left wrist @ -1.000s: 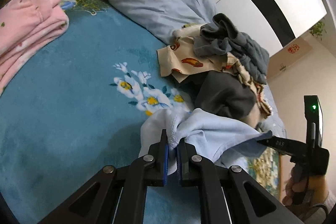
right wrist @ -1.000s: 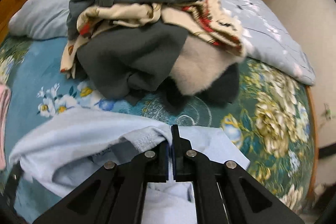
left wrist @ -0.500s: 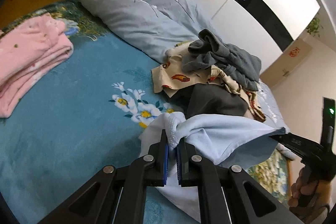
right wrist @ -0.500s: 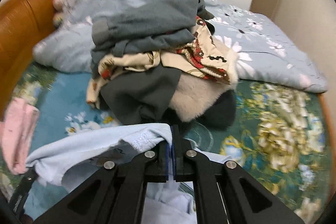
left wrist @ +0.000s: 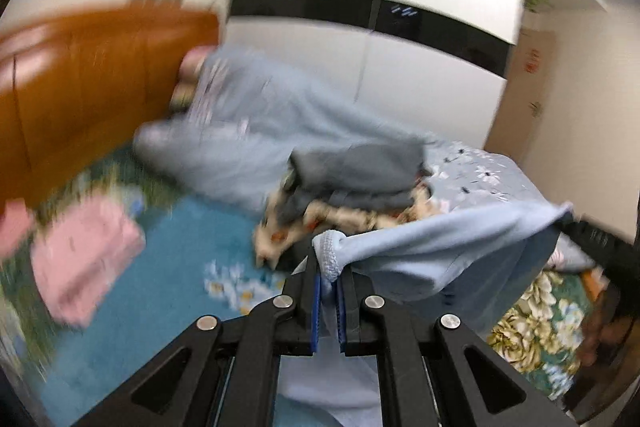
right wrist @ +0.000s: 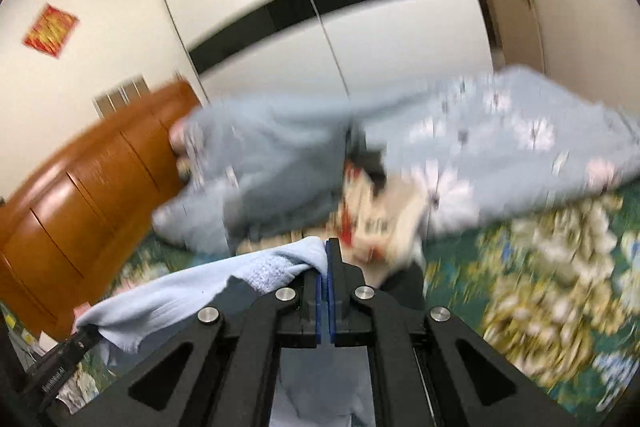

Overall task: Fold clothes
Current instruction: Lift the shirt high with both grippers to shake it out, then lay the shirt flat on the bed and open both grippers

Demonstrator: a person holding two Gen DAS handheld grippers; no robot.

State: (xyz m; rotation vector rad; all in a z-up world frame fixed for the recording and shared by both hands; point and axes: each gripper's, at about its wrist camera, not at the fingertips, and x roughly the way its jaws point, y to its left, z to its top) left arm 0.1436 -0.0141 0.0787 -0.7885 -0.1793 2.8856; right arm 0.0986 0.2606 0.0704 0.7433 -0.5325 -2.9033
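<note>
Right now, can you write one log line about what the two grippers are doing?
step: lifting garment | left gripper: shut on blue garment | right gripper: shut on blue garment | garment: stretched between both, above bed | clothes pile: behind

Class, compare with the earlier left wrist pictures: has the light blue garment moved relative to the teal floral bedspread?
Yes. The light blue garment, clamped by the left gripper, has risen off the teal floral bedspread and now hangs stretched above it.

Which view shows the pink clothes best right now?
The left wrist view: the pink clothes lie in full on the blue bedspread below the headboard, though blurred. The right wrist view shows at most a pale sliver at the headboard's foot, too blurred to tell.
</note>
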